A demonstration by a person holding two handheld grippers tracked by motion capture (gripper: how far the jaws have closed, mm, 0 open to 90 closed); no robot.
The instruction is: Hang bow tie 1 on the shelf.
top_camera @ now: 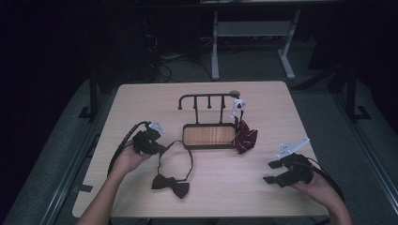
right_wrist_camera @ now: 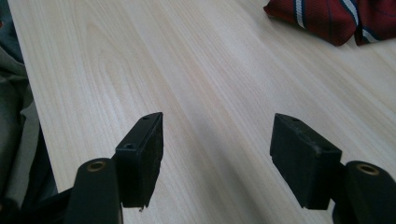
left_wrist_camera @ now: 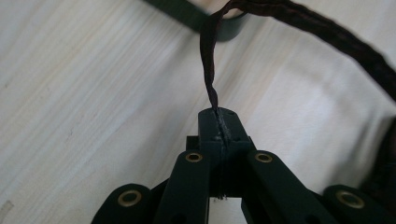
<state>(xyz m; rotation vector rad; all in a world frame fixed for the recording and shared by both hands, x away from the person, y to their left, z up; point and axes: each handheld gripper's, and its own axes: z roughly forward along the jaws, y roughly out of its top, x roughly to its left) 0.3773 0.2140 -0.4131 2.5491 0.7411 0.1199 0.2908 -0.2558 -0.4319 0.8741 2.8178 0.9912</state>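
**Left tongs pinch the bow tie's strap; right tongs wait open**

High view: the left gripper sits at the left end of the neck strap of a dark bow tie, whose bow lies flat on the table near the front edge, the strap looping up toward the tray. The right gripper rests well apart at the right, jaws spread, holding nothing. A hook stand rises behind a small wooden tray; the tray holds nothing. A red striped tie hangs from the stand's right end and slumps against the tray's right wall, outside it.

Left gripper view: the jaws are closed on the thin strap, which twists upward out of the pads.

Right gripper view: both jaws stand wide over bare wood, the red striped tie lying ahead.

Risk, as I judge it: the strap is narrow and twisted, so a lift could let it slide through the pads. The swinging bow might also snag the tray's rim or tangle with the red tie.
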